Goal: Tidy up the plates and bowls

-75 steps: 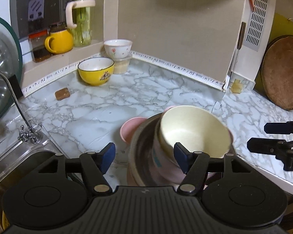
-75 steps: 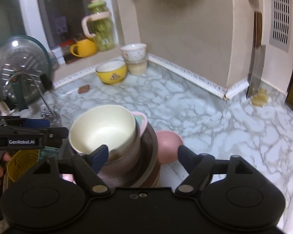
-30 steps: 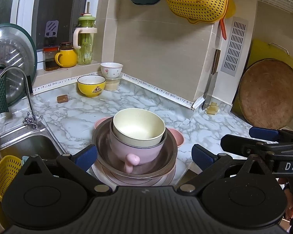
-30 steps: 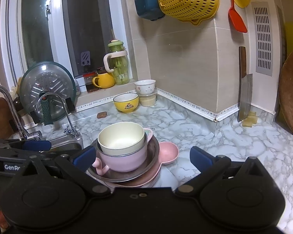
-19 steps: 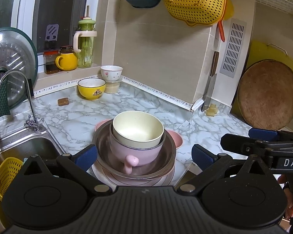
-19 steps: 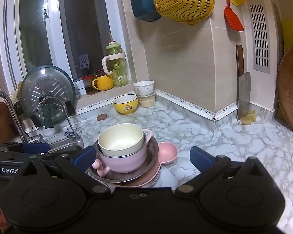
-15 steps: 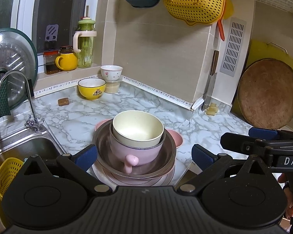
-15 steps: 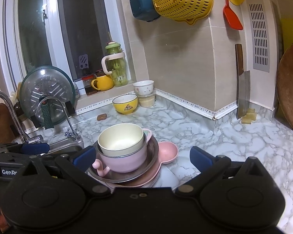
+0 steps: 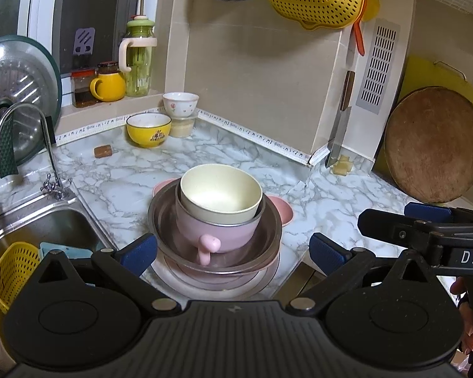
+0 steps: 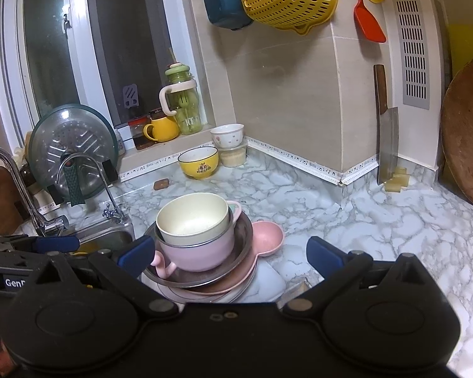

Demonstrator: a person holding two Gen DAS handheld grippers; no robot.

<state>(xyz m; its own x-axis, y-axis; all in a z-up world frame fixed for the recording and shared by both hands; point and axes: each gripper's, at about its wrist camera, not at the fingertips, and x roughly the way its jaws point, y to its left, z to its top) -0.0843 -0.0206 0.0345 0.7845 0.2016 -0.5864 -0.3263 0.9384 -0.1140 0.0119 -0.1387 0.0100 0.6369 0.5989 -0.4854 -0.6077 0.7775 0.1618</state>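
Note:
A stack of dishes stands near the marble counter's front edge: a cream bowl (image 9: 220, 193) nests in a pink handled bowl (image 9: 216, 230), inside a steel bowl (image 9: 268, 239), on a pink eared plate (image 9: 282, 209) and a white plate (image 10: 268, 280). My left gripper (image 9: 233, 250) is open just in front of the stack, holding nothing. My right gripper (image 10: 230, 256) is also open, pulled back from the stack (image 10: 198, 230), empty. Each gripper shows at the edge of the other's view.
A yellow bowl (image 9: 148, 129) and a small white bowl (image 9: 180, 104) on a container sit at the back corner. The sink (image 9: 37, 230) with a yellow basket (image 9: 11, 271) lies left. A cleaver (image 10: 388, 145) and round board (image 9: 435, 145) lean at the right.
Both grippers have pulled back and up from the stack since 2.5 s ago, and their jaws are wider. Over the last second the views barely shift.

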